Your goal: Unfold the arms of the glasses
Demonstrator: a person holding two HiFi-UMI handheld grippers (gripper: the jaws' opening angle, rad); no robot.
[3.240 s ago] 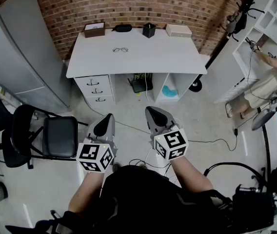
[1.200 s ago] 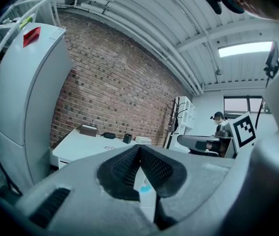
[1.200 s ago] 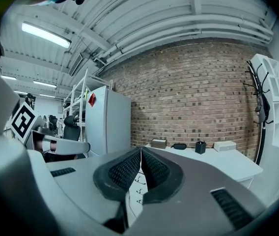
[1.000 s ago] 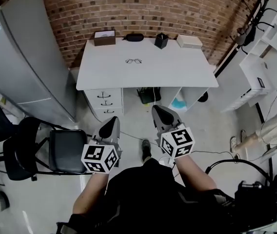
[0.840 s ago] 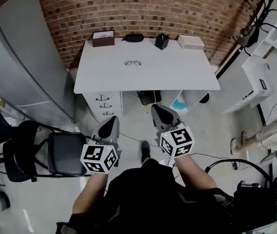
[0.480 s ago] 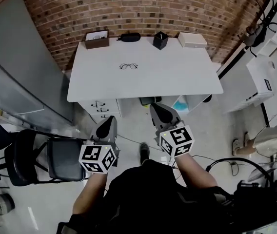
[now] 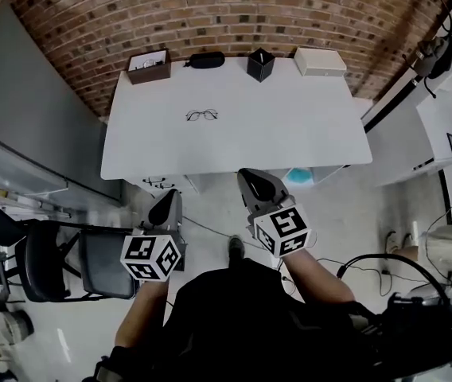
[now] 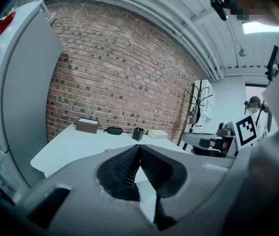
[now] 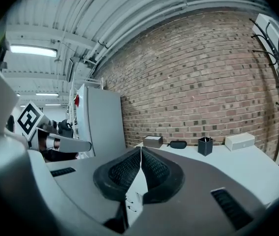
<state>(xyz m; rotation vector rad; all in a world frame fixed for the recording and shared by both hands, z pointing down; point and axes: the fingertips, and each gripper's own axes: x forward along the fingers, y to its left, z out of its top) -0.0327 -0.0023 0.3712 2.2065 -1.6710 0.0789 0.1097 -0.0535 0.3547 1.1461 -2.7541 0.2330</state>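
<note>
We judge that the task's first step is in hand: getting to the glasses. Nothing has been touched yet.

The glasses (image 7: 201, 115) lie alone on the white table (image 7: 305, 126), in the upper left part of the head view, well apart from the things along the far edge. Those are a brown box (image 7: 148, 65), a black case (image 7: 204, 59), a black pen holder (image 7: 259, 64) and a white box (image 7: 320, 60), all in a row before the brick wall (image 7: 234, 6). The glasses are too small for us to tell how their arms lie.

The left gripper (image 7: 165, 203) is in the lower left of centre and the right gripper (image 7: 250, 180) is just right of centre. Both are at the near edge of the table and point toward it. Each gripper's own view shows its two ribbed pads pressed together with nothing between them, so both jaws are closed and empty. In both views the table top is ahead, beyond the jaw tips.

For the next move, we think both grippers must go forward over the table to the glasses and open their jaws before they arrive. One gripper should then hold the frame steady, and the other should take one thin arm and swing it outward. The arms are thin and the frame is light, so a gentle and well-aimed grip will be needed, or the glasses may slide on the smooth top.
</note>
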